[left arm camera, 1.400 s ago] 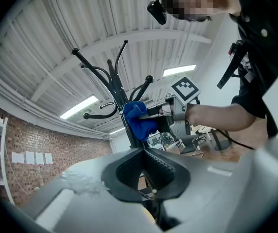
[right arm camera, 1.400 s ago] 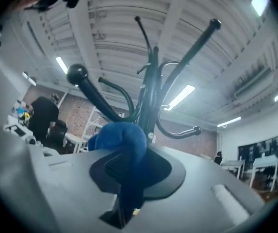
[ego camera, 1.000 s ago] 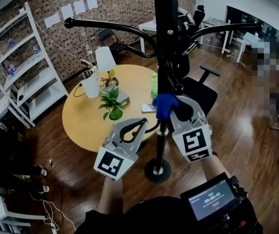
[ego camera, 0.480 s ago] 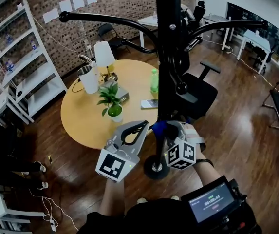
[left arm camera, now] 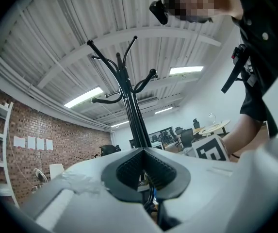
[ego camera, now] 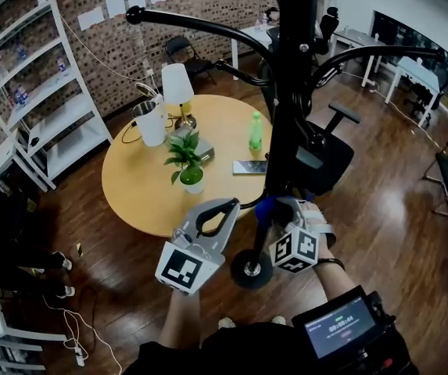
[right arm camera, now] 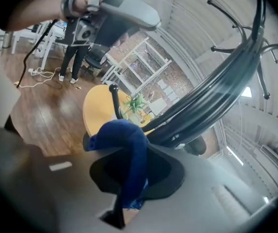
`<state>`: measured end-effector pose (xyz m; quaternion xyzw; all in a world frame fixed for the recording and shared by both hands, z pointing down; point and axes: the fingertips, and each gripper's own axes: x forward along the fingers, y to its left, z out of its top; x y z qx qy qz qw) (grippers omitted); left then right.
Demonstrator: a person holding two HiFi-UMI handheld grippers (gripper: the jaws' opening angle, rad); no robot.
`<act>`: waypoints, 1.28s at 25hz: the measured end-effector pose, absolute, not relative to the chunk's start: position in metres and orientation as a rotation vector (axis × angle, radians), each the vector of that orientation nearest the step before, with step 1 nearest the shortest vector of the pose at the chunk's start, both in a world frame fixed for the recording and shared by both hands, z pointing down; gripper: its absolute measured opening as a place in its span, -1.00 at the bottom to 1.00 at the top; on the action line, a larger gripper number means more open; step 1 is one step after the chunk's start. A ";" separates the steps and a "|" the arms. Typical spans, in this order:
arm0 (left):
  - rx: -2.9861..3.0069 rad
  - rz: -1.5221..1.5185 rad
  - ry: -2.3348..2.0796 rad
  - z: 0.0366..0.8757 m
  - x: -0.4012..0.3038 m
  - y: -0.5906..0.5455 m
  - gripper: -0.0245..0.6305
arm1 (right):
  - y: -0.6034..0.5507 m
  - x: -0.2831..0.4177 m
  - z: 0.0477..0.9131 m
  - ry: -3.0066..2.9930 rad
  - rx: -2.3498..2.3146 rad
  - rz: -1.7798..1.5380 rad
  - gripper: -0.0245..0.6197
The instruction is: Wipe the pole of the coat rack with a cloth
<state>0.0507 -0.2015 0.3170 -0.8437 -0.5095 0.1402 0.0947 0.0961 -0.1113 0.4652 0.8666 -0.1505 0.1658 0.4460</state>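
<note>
Ceiling strip lights [left arm camera: 84,96] are glowing bright overhead and laying soft glare on the wooden floor [ego camera: 396,158]. Every view is bending and darkening at its edges; the right gripper view's near foreground is blurring.

Round yellow table [ego camera: 137,192] holds potted plant [ego camera: 187,156], lamp [ego camera: 177,89], white jug [ego camera: 151,123], green bottle [ego camera: 255,132], phone [ego camera: 249,167]. Coat rack base [ego camera: 252,270] on wood floor [ego camera: 98,266] beside it.

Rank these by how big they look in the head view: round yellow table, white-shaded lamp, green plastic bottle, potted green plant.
1. Round yellow table, by far the largest.
2. White-shaded lamp and potted green plant look about alike, so they are not ranked.
3. Green plastic bottle, smallest.
</note>
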 end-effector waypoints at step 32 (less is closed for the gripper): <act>-2.380 0.553 -1.545 0.278 0.040 -0.177 -0.92 | -0.096 0.087 0.322 -0.383 2.579 0.044 -0.76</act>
